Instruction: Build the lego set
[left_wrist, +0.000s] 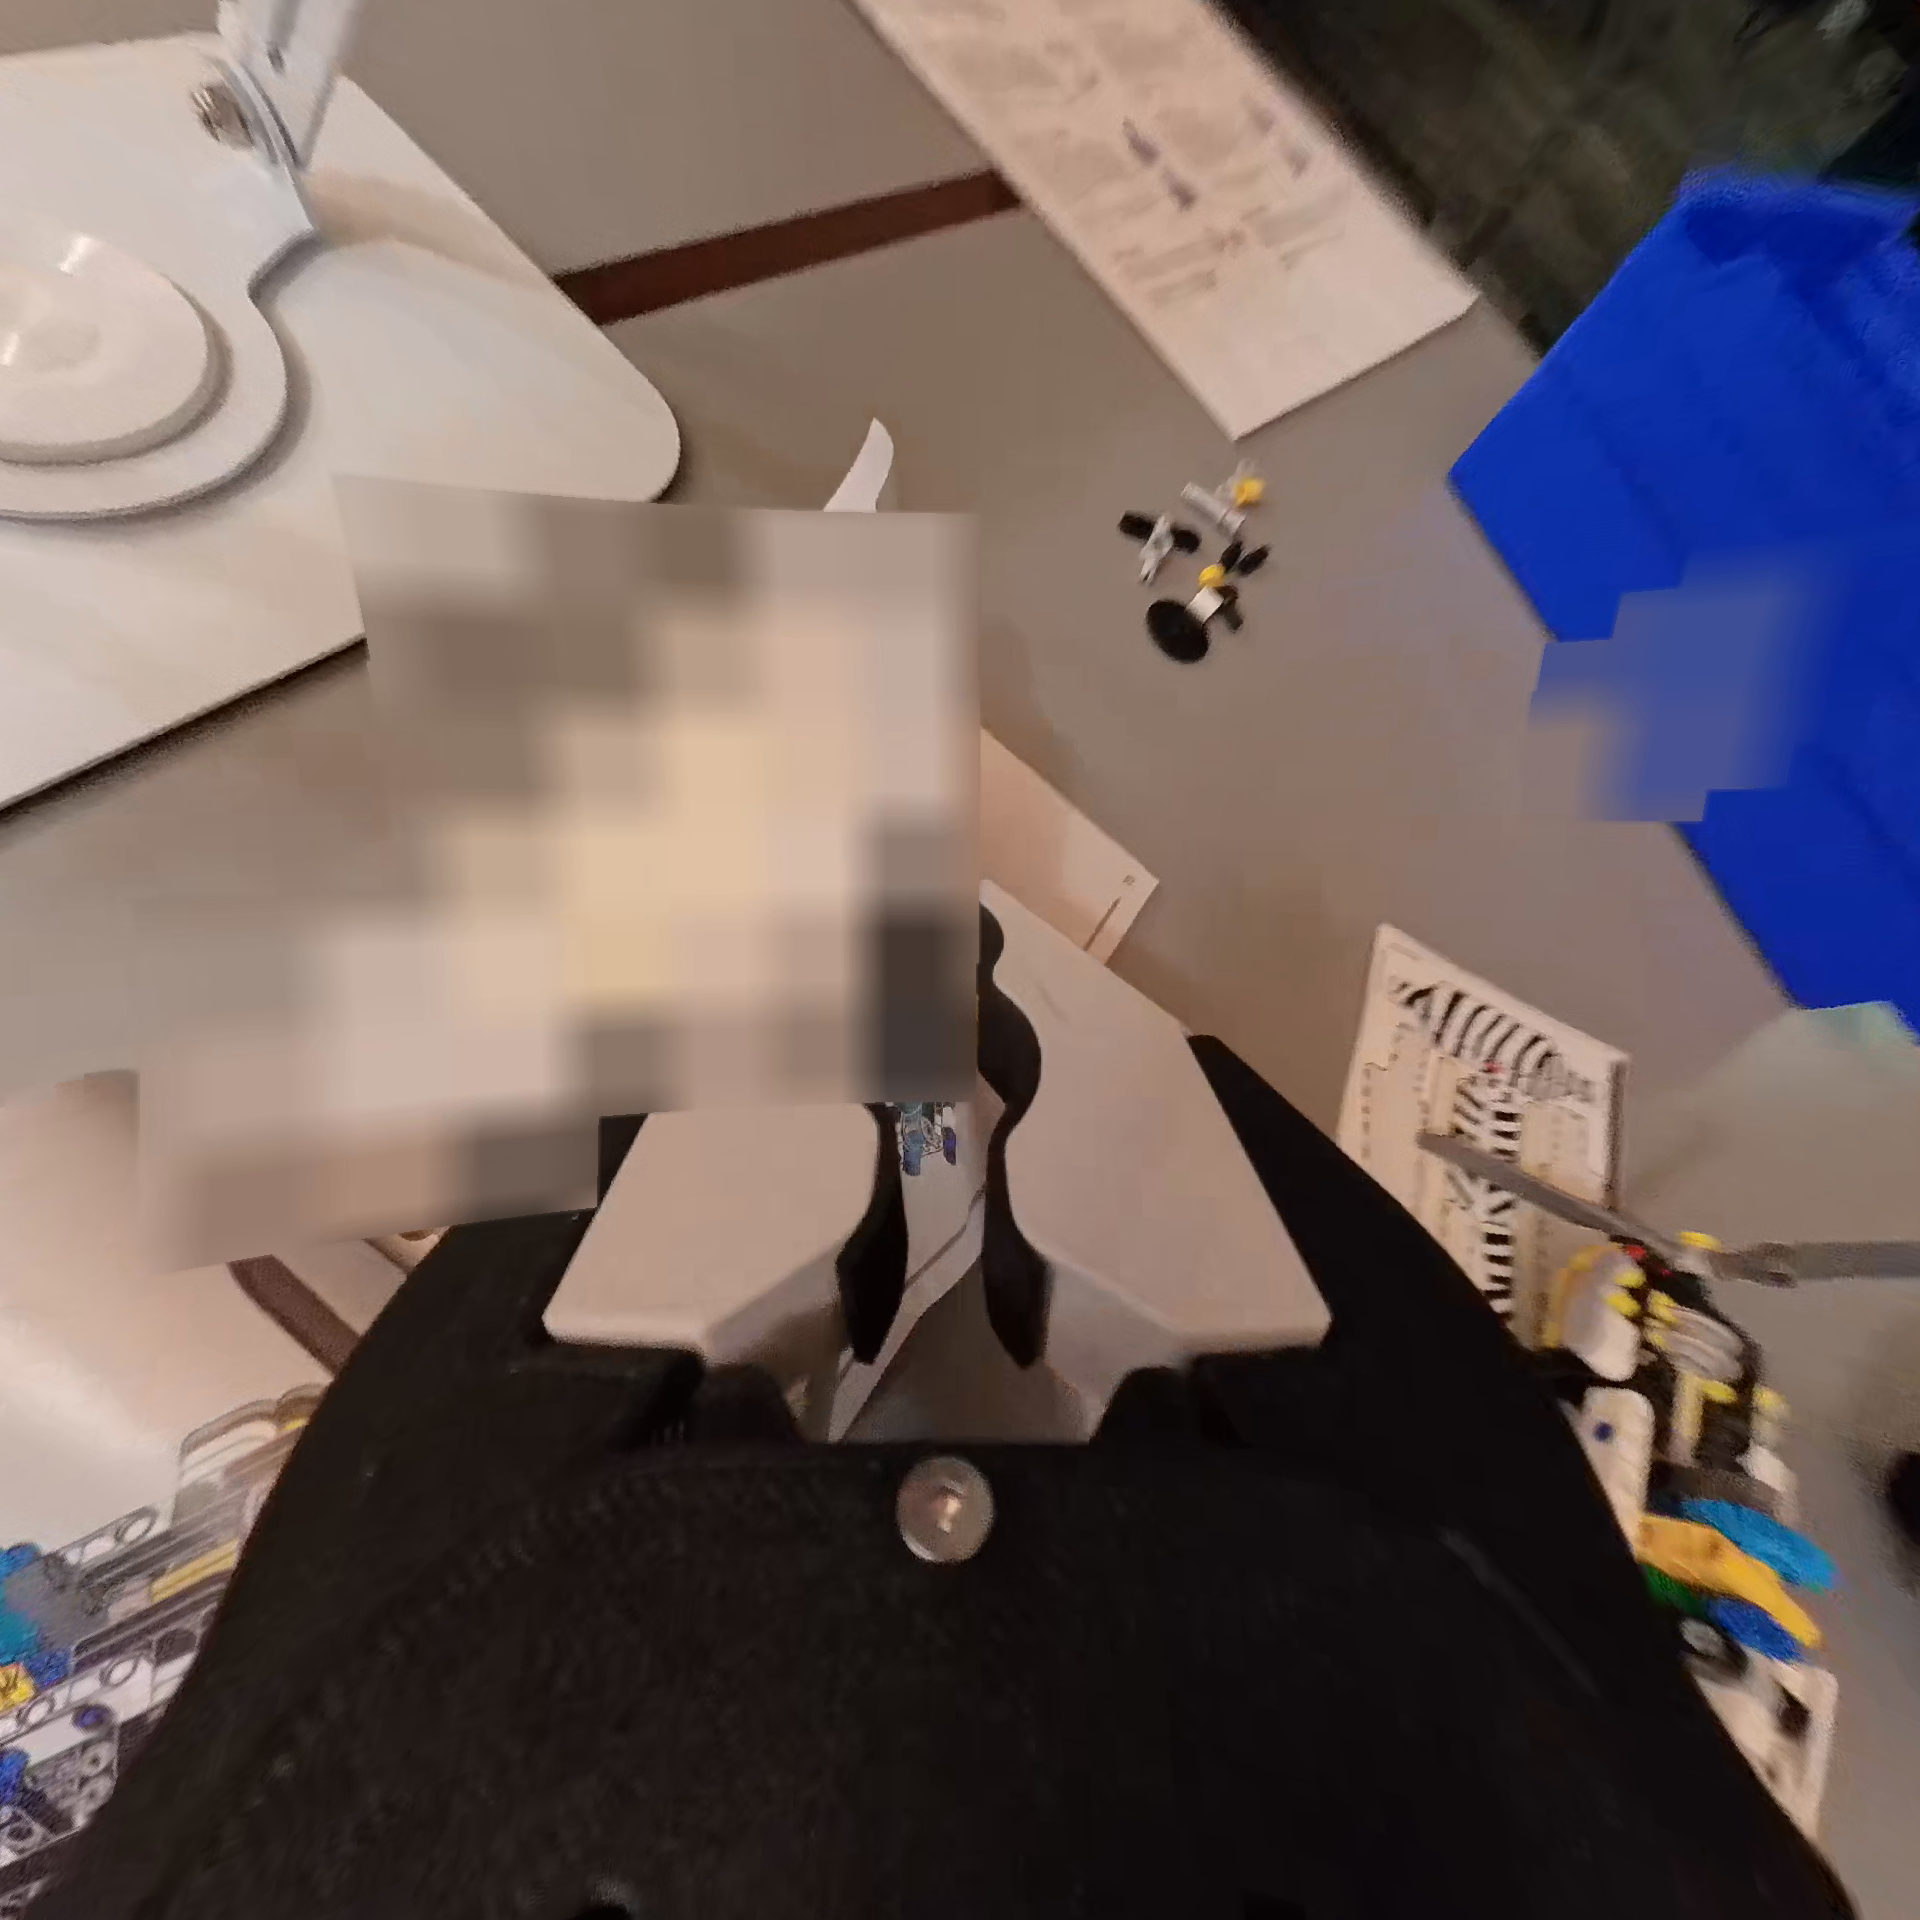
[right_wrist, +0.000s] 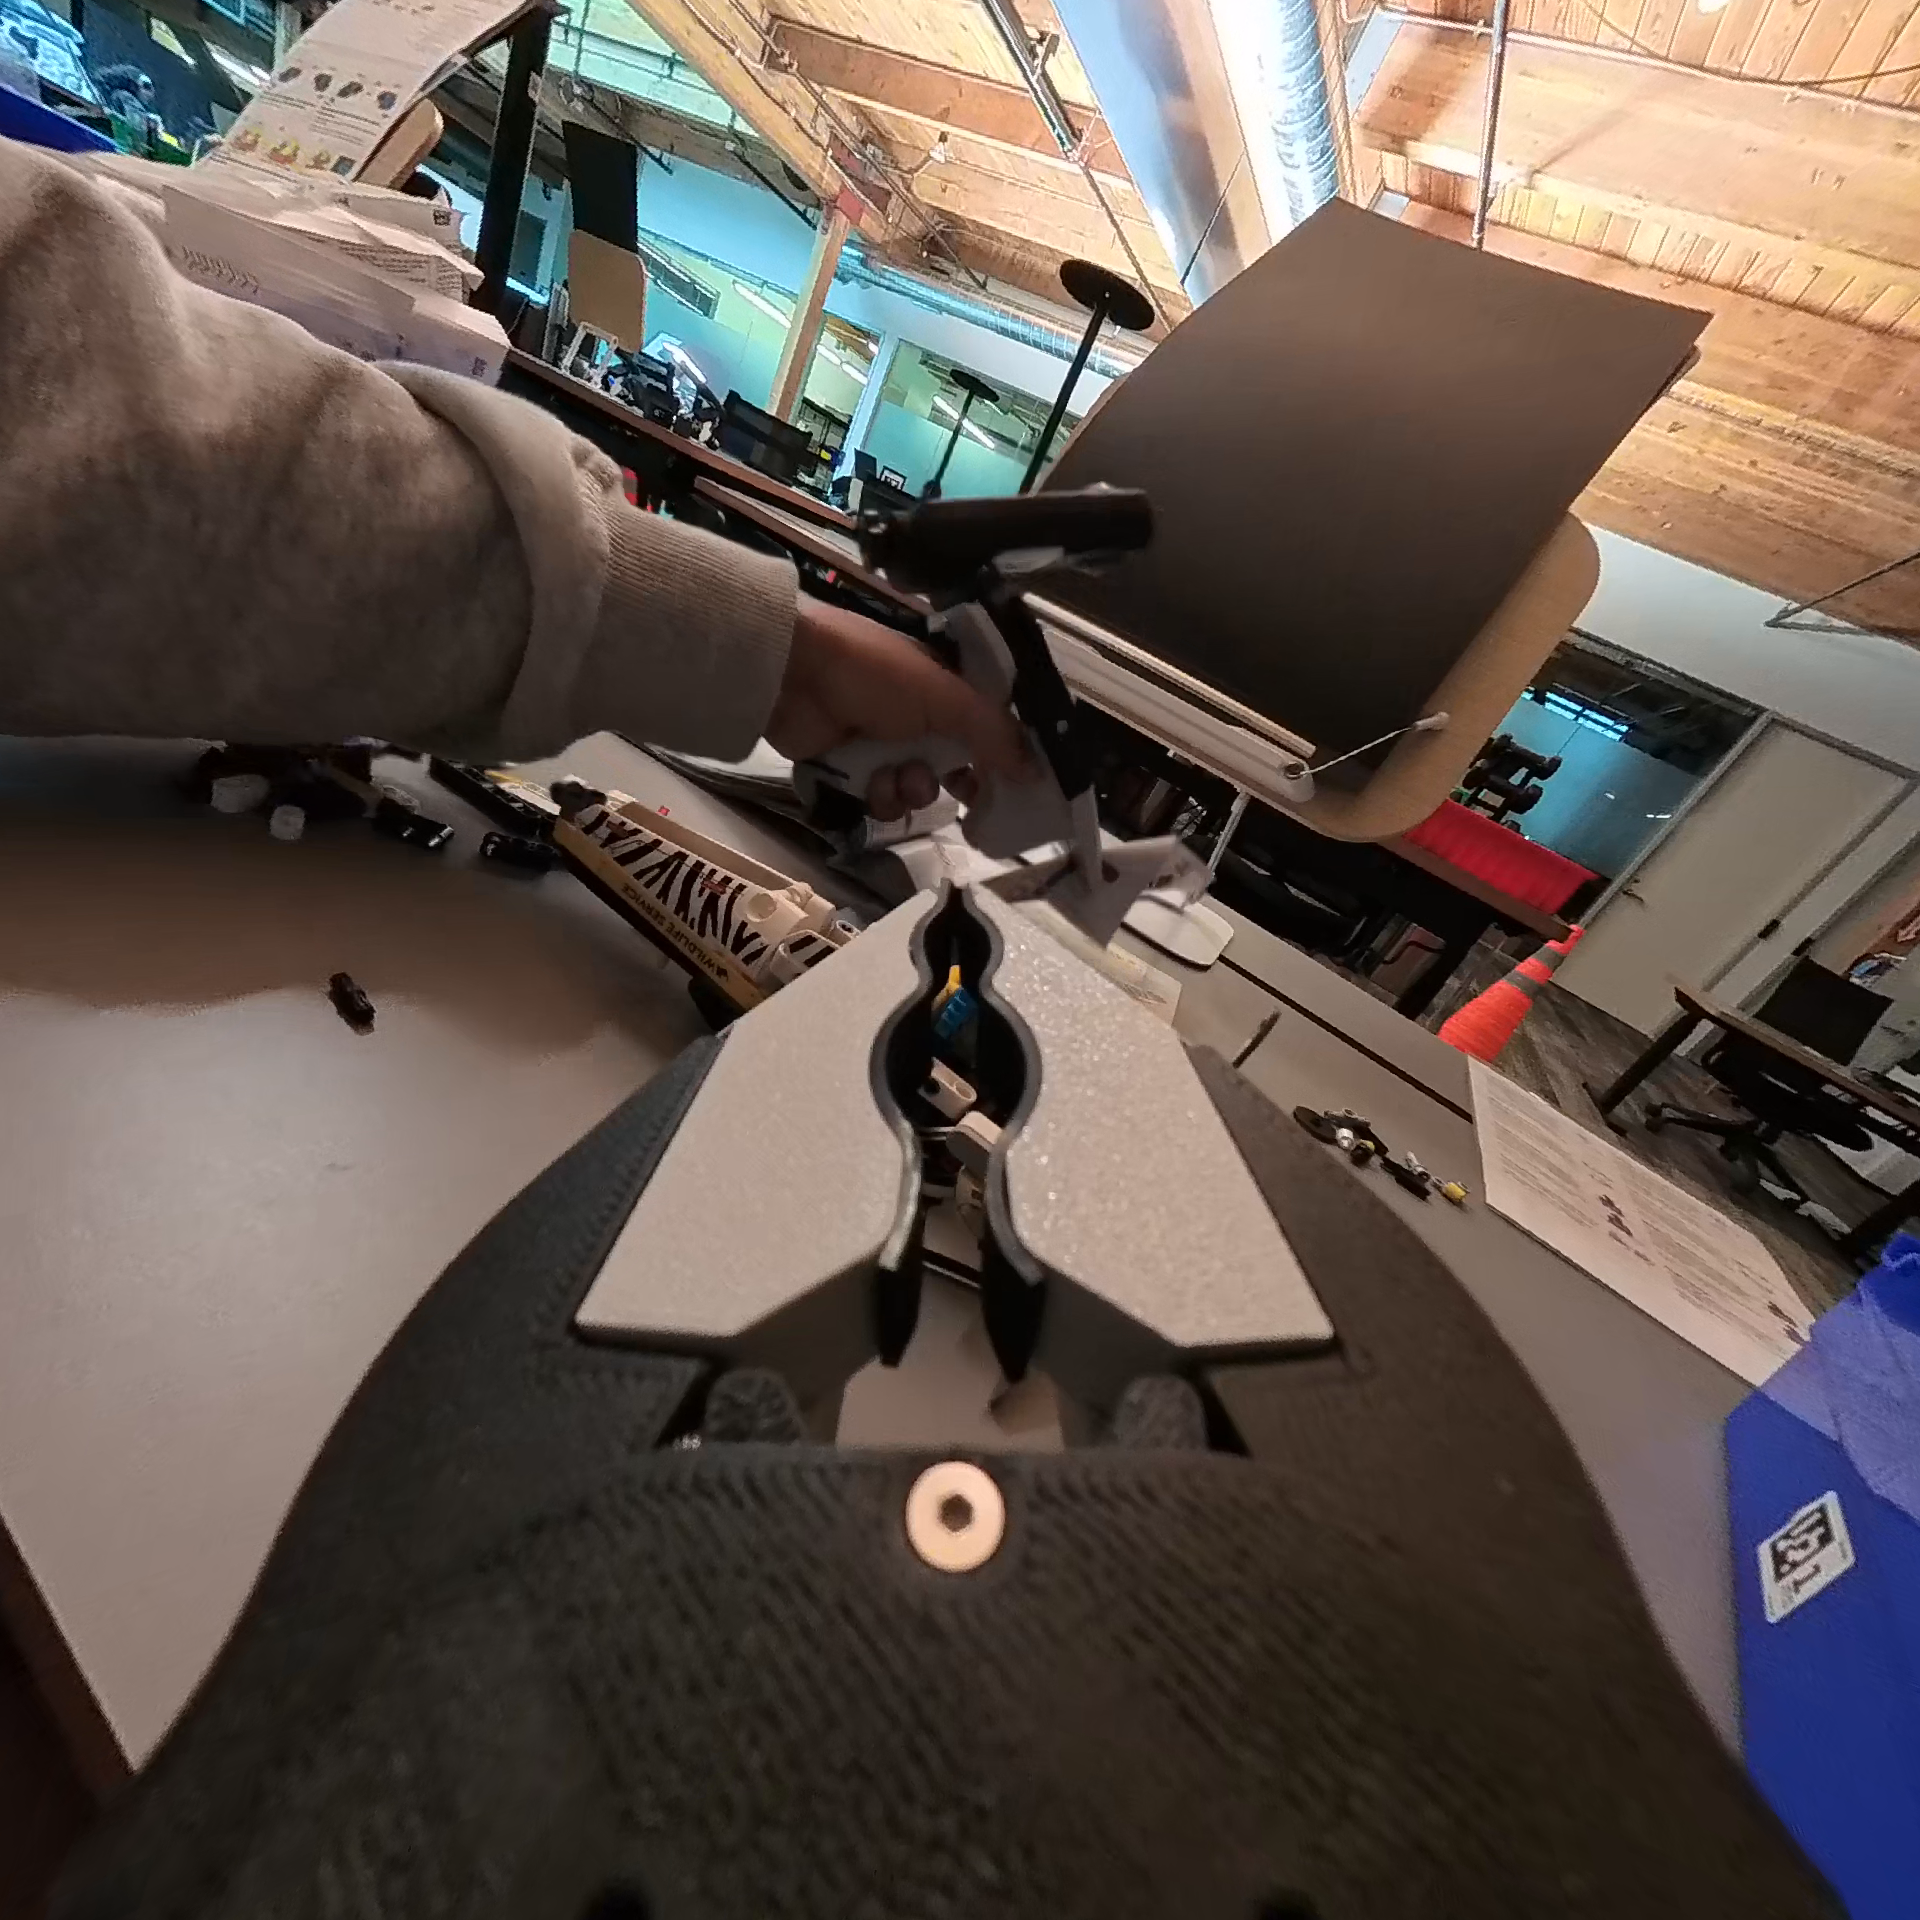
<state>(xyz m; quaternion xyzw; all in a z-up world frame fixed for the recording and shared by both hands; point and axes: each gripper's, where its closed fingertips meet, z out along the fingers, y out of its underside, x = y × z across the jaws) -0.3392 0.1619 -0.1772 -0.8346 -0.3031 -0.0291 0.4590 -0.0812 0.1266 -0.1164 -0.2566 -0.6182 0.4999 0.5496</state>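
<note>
The partly built lego model (left_wrist: 1652, 1434) is white, yellow, black and blue, with a zebra-striped panel (left_wrist: 1496, 1081) and a grey blade (left_wrist: 1621, 1216). It sits on the grey table at the lower right. In the right wrist view my right gripper (right_wrist: 951, 899) has its tips together over the model. Yellow, blue and white pieces show between its pads, and the striped part (right_wrist: 717, 904) lies just left. My left gripper (left_wrist: 961, 935) has its fingers close together over a booklet, with its tips hidden by a mosaic patch. It also shows farther off (right_wrist: 1101, 883), held by a hand.
Loose small parts (left_wrist: 1195, 561) lie mid-table. A blue bin (left_wrist: 1714, 468) stands at the right and an instruction sheet (left_wrist: 1195, 187) behind it. A white lamp base (left_wrist: 312, 416) fills the far left. Small black pieces (right_wrist: 416, 821) lie under a grey sleeve (right_wrist: 312, 520). Tip to tip, the grippers are about 25 centimetres apart. The zebra-striped panel (left_wrist: 1496, 1081) is about equally far from each gripper, around 20 centimetres.
</note>
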